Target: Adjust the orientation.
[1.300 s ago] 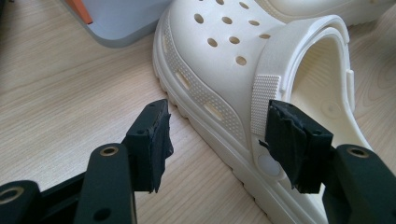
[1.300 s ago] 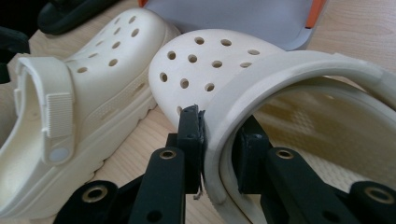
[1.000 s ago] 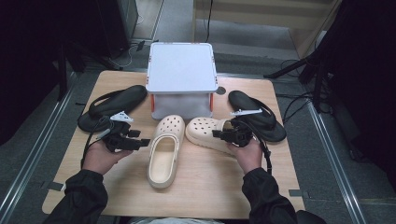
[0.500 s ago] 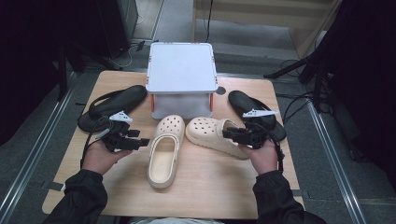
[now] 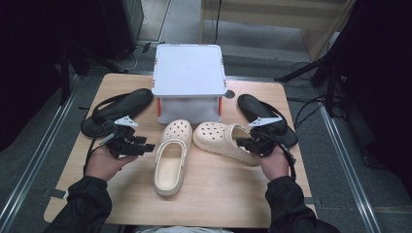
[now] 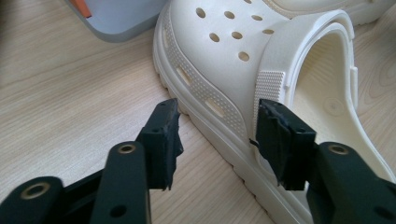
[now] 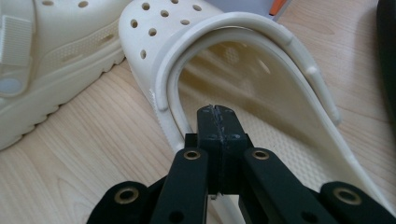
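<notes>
left hand-held gripper (image 6: pixel 217 135): spread, jaws just closing, we straddle the side wall of the left cream clog (image 5: pixel 171 156) at frame centre, pads not pressing | right hand-held gripper (image 7: pixel 217 114): pressed together over the heel rim of the right cream clog (image 5: pixel 224 141), whether pinching it we cannot tell | both clogs on the counter (image 5: pixel 228 194), below the lidded box (image 5: pixel 188 82)

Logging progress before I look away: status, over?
Left gripper open, jaws just closing astride left clog's side wall. Right gripper shut at right clog's heel rim. Box, left flip-flop, right flip-flop stand clear.
</notes>
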### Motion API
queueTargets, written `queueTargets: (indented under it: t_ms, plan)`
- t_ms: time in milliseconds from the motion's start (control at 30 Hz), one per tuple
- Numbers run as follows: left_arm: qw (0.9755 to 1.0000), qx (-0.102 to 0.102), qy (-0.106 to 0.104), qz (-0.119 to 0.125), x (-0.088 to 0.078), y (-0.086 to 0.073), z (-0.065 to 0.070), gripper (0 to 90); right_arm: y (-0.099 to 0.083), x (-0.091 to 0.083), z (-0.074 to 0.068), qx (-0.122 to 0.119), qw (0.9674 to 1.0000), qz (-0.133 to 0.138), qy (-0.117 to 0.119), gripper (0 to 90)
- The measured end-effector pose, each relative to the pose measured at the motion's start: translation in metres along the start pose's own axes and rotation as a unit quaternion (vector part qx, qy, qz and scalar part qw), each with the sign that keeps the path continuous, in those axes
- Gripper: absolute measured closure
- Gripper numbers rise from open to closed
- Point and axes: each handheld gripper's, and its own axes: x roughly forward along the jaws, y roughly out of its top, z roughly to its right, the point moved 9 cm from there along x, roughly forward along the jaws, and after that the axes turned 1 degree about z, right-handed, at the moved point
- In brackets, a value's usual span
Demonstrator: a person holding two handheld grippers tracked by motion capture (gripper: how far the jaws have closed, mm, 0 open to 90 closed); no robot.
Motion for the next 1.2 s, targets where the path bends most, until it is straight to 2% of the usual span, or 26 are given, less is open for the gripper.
queueTargets:
  t_ms: [67,100,367,533,633,767,867,933,1000,1200]
  plan:
    - [0.9998,-0.008,-0.015,-0.004,-0.002,0.000,0.002,61.0,0.000,0.000,-0.002,-0.005,1.0000,-0.003,0.003,90.0]
    - [0.9998,-0.008,-0.016,-0.004,-0.002,0.000,0.001,63.2,0.000,0.001,-0.004,-0.006,1.0000,-0.004,0.006,90.0]
    - [0.9999,-0.003,-0.014,-0.007,-0.005,0.000,0.001,75.9,0.002,0.000,-0.022,-0.029,0.9994,-0.006,0.017,90.0]
    - [0.9997,-0.001,-0.016,-0.018,-0.004,-0.002,0.000,86.0,0.003,-0.001,-0.033,-0.038,0.9990,-0.006,0.024,90.0]
    - [0.9996,0.002,-0.019,-0.020,-0.003,-0.002,0.000,88.6,0.004,-0.002,-0.039,-0.043,0.9986,-0.005,0.030,90.0]
    - [0.9996,0.003,-0.023,-0.018,-0.002,-0.002,0.001,89.0,0.006,-0.002,-0.051,-0.050,0.9976,-0.003,0.048,90.0]
    - [0.9995,0.007,-0.021,-0.023,0.000,-0.004,0.002,88.9,0.005,0.002,-0.059,-0.066,0.9966,-0.009,0.049,90.0]
    - [0.9995,0.008,-0.021,-0.023,0.001,-0.004,0.002,88.9,0.006,0.002,-0.060,-0.072,0.9965,-0.009,0.041,90.0]
    - [0.9996,0.008,-0.022,-0.019,0.000,-0.003,0.001,88.9,0.007,0.000,-0.057,-0.065,0.9969,-0.005,0.044,90.0]
    - [0.9997,0.004,-0.021,-0.010,-0.001,-0.002,0.000,88.8,0.011,-0.008,-0.041,-0.041,0.9985,0.015,0.033,90.0]
